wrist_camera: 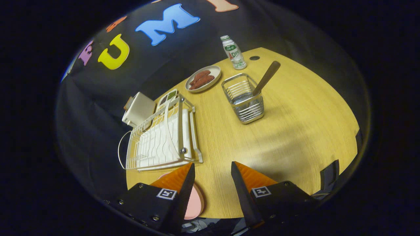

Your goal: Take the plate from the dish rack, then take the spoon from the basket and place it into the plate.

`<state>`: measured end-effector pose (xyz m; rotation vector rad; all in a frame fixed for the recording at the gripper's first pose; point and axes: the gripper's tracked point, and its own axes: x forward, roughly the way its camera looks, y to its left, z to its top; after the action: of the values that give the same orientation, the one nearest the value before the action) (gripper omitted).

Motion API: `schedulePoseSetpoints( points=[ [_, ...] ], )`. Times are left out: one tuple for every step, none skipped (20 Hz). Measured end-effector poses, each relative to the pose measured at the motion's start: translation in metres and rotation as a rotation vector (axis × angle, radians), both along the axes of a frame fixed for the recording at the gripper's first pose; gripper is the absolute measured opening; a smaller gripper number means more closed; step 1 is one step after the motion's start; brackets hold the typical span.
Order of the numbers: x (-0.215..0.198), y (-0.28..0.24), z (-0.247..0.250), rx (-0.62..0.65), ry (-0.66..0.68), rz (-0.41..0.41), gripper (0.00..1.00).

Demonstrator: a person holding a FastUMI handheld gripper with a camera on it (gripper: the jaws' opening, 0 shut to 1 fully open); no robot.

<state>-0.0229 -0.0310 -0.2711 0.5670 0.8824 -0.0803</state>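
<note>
My gripper (212, 168) hangs open above the near part of the wooden table (295, 124), with nothing between its fingers. A pink plate (196, 203) lies flat on the table under the left finger, mostly hidden by it. The white wire dish rack (162, 139) stands just beyond the left finger, with no plate in it. Farther off, beyond the fingers, a metal wire basket (244, 98) holds a spoon (266, 78) whose handle leans up and to the right.
A white dish of sausages (203, 78) sits behind the basket, and a small white bottle (234, 53) stands at the table's far edge. A white toaster-like box (139, 108) and a small tray (168, 96) sit beyond the rack. Bare tabletop spreads right of the basket.
</note>
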Motion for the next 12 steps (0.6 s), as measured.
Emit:
schedulePoseSetpoints(
  points=[
    [0.005, -0.01, 0.005, -0.01, -0.021, -0.031, 0.68],
    [0.01, -0.02, 0.009, -0.016, -0.038, -0.061, 0.68],
    [0.015, -0.03, 0.013, -0.022, -0.055, -0.093, 0.68],
    [0.019, -0.04, 0.016, -0.03, -0.068, -0.122, 0.69],
    [0.023, -0.05, 0.018, -0.041, -0.079, -0.153, 0.68],
    [0.027, -0.061, 0.02, -0.048, -0.087, -0.186, 0.68],
    [0.03, -0.069, 0.021, -0.049, -0.097, -0.22, 0.69],
    [0.035, -0.078, 0.023, -0.046, -0.107, -0.252, 0.69],
    [0.04, -0.086, 0.024, -0.047, -0.118, -0.285, 0.69],
    [0.046, -0.094, 0.025, -0.046, -0.128, -0.313, 0.69],
    [0.049, -0.101, 0.024, -0.049, -0.131, -0.336, 0.69],
    [0.057, -0.107, 0.022, -0.045, -0.137, -0.362, 0.64]
  ],
)
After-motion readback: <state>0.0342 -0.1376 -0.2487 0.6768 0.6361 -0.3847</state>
